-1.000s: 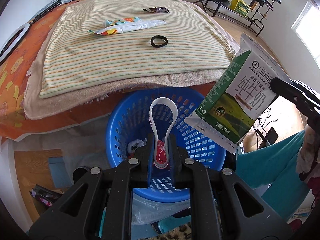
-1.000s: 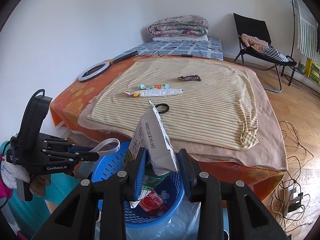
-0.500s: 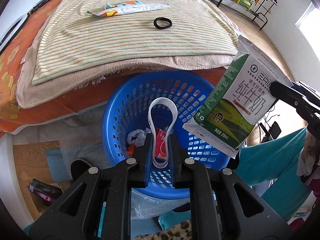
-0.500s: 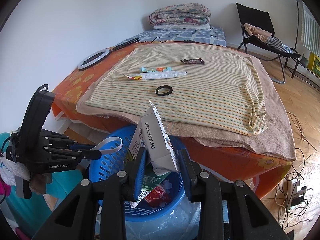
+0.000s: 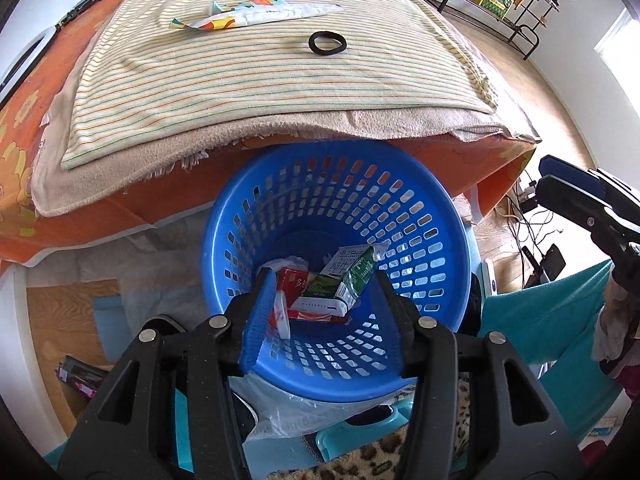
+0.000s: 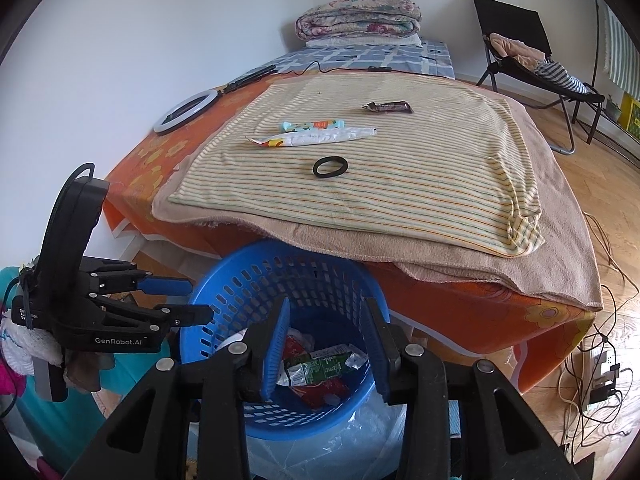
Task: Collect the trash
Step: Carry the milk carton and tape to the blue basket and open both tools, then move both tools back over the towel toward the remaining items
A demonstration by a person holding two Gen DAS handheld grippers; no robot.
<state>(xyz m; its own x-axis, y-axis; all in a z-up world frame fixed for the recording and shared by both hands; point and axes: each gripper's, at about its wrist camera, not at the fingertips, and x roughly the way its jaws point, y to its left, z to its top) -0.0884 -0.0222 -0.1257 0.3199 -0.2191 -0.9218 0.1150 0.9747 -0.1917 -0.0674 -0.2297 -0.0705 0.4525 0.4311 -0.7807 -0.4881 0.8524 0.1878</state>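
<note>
Both grippers, left (image 5: 324,312) & right (image 6: 326,344), held wide, empty, over basket (image 6: 256,268). Wrappers (image 6: 316,136) lie ahead on bed, long axis crosswise; neither clearly nearer.

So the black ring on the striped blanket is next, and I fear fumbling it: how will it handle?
The black ring looks thin and soft, probably floppy and light. Lying flat on the striped blanket, it likely won't roll, but a claw may pinch fabric too.
</note>
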